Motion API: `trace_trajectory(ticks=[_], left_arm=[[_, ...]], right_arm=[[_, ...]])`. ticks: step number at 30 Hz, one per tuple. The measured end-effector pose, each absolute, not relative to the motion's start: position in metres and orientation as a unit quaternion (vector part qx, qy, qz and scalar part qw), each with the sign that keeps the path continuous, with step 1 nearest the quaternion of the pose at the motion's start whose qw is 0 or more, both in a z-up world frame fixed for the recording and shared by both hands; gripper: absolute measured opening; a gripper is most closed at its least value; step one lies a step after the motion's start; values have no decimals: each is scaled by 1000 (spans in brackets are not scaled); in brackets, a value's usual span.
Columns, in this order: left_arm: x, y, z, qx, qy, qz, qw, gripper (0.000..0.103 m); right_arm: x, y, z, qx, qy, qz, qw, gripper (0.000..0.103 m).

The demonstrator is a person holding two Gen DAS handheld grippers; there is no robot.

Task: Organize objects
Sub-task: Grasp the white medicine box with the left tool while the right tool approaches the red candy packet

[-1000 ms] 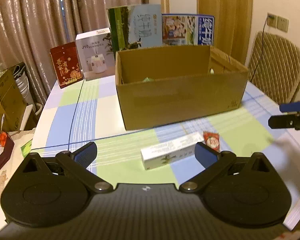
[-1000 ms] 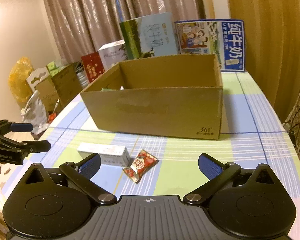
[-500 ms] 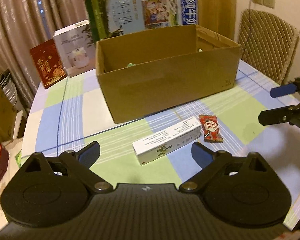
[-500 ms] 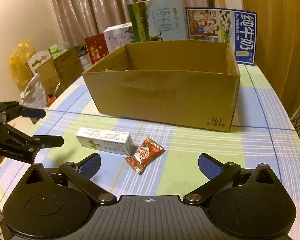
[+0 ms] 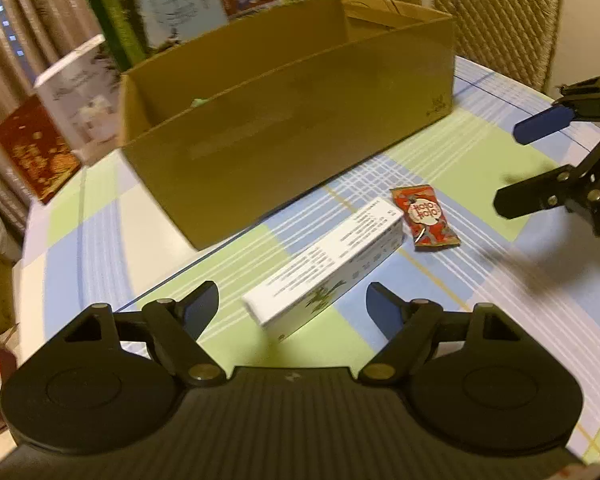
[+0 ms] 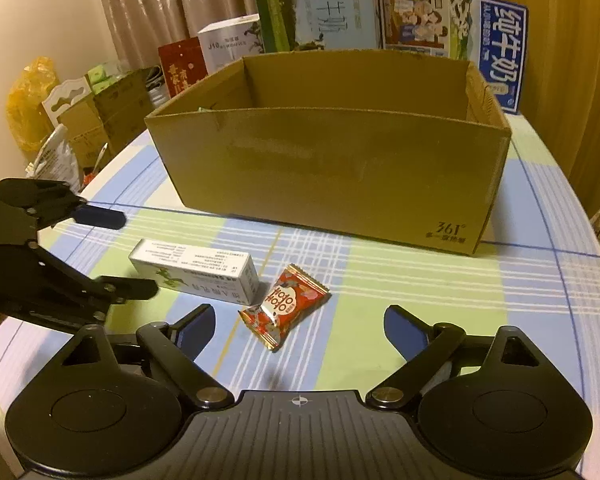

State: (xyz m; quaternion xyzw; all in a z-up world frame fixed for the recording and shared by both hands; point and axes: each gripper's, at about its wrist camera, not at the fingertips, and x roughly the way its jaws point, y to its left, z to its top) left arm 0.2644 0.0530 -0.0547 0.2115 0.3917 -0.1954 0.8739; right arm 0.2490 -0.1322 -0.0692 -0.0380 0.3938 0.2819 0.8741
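Left wrist view: both grippers have closed in on the white carton [image 5: 327, 270].
Left gripper [image 5: 292, 310] now straddles its near end, jaws wide apart; right gripper [image 6: 298, 326], empty and spread, nears the red candy packet [image 6: 286, 304] beside it.

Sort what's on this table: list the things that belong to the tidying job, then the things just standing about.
Job: white carton, red candy packet, open cardboard box, left gripper, right gripper.

Standing about: milk cartons, humidifier box, red gift box, chair.
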Motion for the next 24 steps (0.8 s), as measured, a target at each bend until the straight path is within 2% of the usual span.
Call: trace_trajectory(ticks=[7,14,18,23,24], left_arm=[[292,44,-69,216,410,-217,859,70],[305,34,-79,215,442,-236,838,51],[309,36,-76,172,473,-220,835,47],[314,37,-74,120,510,-198,828,34],[314,37,-74,119,512,-194,828,33]], right_arm=[[257,-125,-78,-40,400,282,871,89],[263,-125,-83,-42,404,274,872,89],[267,-121,-85,-43,408,265,873,89],[272,-120,-91,-37,412,253,874,89],[273,-120,-92,-35,414,252,874,87]])
